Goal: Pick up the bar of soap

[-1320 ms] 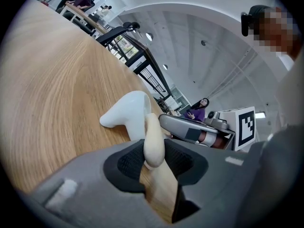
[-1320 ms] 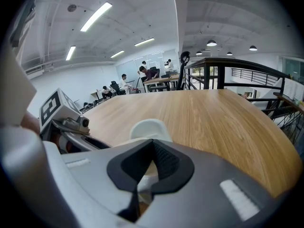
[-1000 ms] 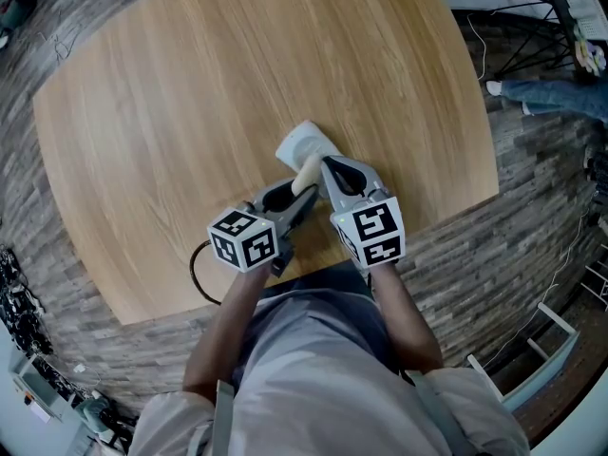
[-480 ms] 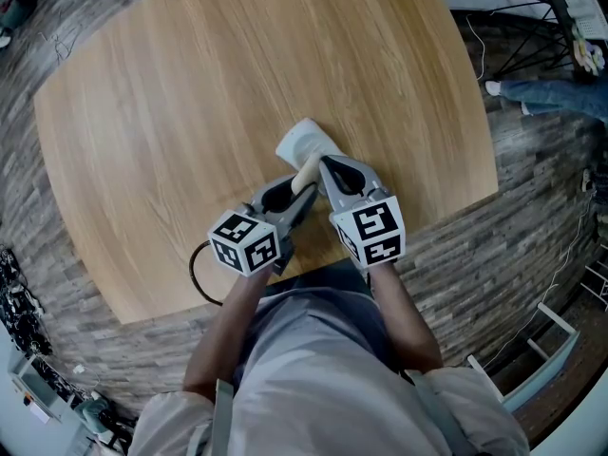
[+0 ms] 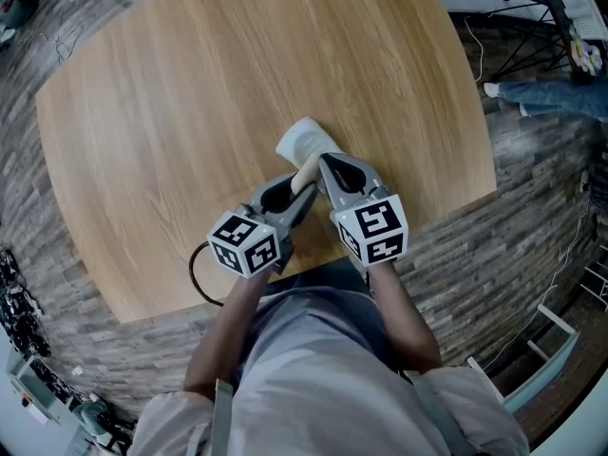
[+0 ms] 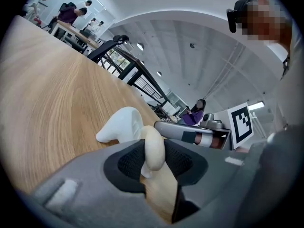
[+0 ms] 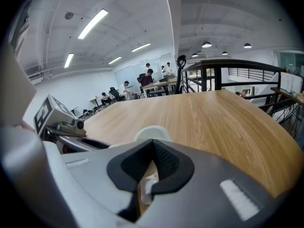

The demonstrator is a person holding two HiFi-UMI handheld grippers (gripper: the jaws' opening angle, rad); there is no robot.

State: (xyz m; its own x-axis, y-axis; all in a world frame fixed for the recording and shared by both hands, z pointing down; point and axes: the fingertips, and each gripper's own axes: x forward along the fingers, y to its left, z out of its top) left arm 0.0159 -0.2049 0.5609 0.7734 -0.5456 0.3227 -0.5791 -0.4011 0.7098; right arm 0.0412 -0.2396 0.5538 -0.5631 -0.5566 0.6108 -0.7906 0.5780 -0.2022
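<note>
A cream bar of soap [image 5: 306, 173] stands on edge between the pads of my left gripper [image 5: 300, 184], which is shut on it just above the wooden table [image 5: 190, 93]. In the left gripper view the soap [image 6: 154, 148] fills the gap between the black pads, with the white soap dish [image 6: 121, 125] just beyond it. The dish [image 5: 305, 143] rests on the table at the tips of both grippers. My right gripper [image 5: 327, 165] lies close alongside the left one; its jaws meet with nothing between them [image 7: 151, 148]. The dish [image 7: 152, 133] shows past it.
A black cable loop [image 5: 197, 274] hangs at the table's near edge by my left arm. The table's right edge [image 5: 484, 131] drops to a stone-pattern floor with cables and someone's legs [image 5: 551, 95]. People sit at desks [image 7: 147, 80] far behind.
</note>
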